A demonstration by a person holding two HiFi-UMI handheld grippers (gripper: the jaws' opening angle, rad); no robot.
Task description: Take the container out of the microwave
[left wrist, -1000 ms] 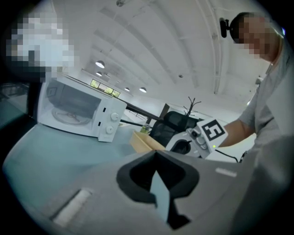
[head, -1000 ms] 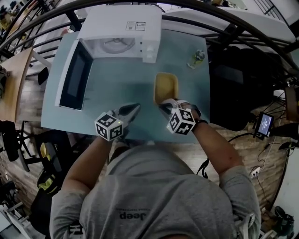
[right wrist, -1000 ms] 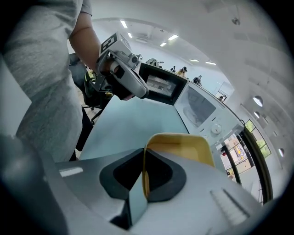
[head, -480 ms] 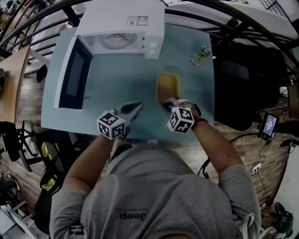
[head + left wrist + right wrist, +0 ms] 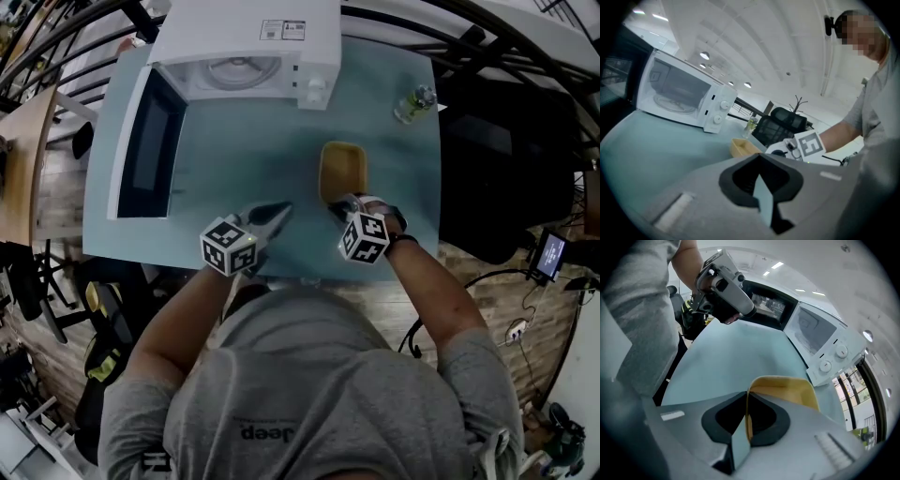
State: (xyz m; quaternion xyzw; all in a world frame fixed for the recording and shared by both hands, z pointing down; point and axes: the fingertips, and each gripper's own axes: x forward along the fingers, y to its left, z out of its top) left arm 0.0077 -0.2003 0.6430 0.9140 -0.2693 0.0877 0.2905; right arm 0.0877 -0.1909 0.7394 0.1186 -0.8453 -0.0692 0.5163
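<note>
The yellow container (image 5: 341, 171) is out on the blue-green table (image 5: 234, 150), in front of the white microwave (image 5: 244, 37), whose door (image 5: 141, 150) stands wide open to the left. My right gripper (image 5: 337, 206) is shut on the container's near rim. In the right gripper view the thin rim (image 5: 748, 404) is pinched between the jaws and the tub (image 5: 787, 390) extends beyond them. Whether its base touches the table I cannot tell. My left gripper (image 5: 281, 210) hovers left of the container, jaws together, holding nothing.
A small glass bottle (image 5: 413, 103) stands at the table's back right, beside the microwave's control knobs (image 5: 314, 92). The glass turntable (image 5: 242, 70) shows inside the oven. A black chair (image 5: 506, 159) is to the right of the table, and a wooden desk (image 5: 23, 159) to the left.
My right gripper has sunk toward the table with the container still in it. The left gripper has dropped a little too. Both sets of jaws look unchanged.
</note>
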